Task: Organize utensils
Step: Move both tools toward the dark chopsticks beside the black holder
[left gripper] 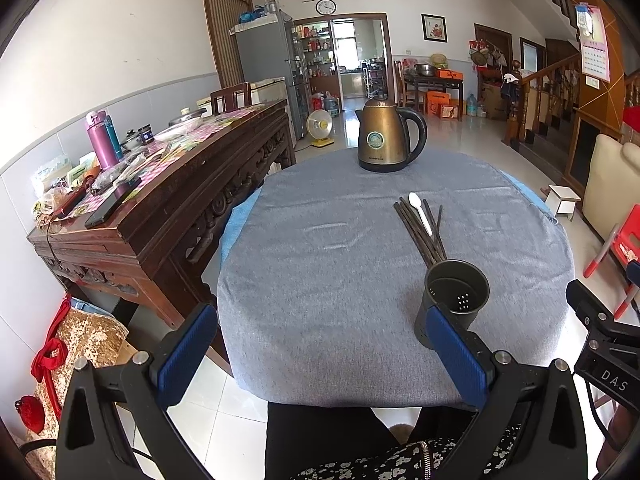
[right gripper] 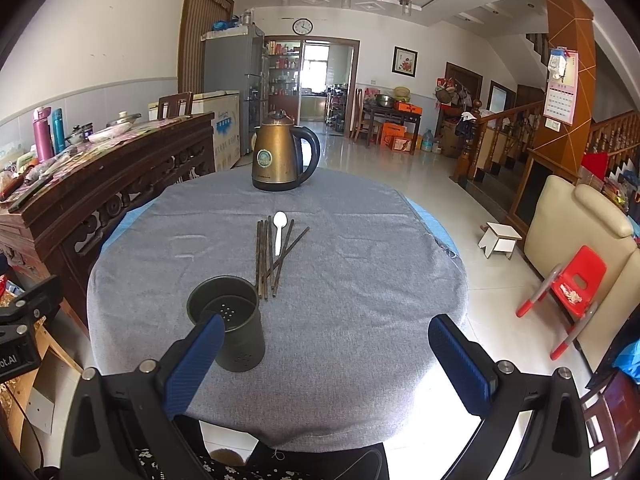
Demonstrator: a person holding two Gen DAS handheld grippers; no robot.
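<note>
Spreading under both grippers, a round table (right gripper: 360,280) draped in grey cloth fills the scene, its near edge just ahead of the fingertips. At the far side, well beyond either gripper, stands a bronze electric kettle (right gripper: 282,158) with a black handle, upright and lid shut.

Closest to the tools is a dark cylindrical utensil holder (right gripper: 230,326), upright and open-topped; only its perforated bottom shows inside, with no utensil in it. From the right wrist view it sits just behind the right gripper (right gripper: 330,354)'s left finger, which overlaps its near wall; whether they touch cannot be told. From the left wrist view the same holder (left gripper: 454,300) lies behind that gripper's right finger.

Just beyond the holder, farther from both grippers, a loose bundle of dark chopsticks (right gripper: 274,258) lies flat on the cloth, fanned outward toward the kettle, their near ends next to the holder's rim. A white plastic spoon (right gripper: 279,230) rests among them, bowl pointing away.

The left gripper (left gripper: 322,360) hangs with its blue-padded fingers spread wide and nothing between them. The right gripper likewise has its fingers wide apart, holding nothing.
</note>
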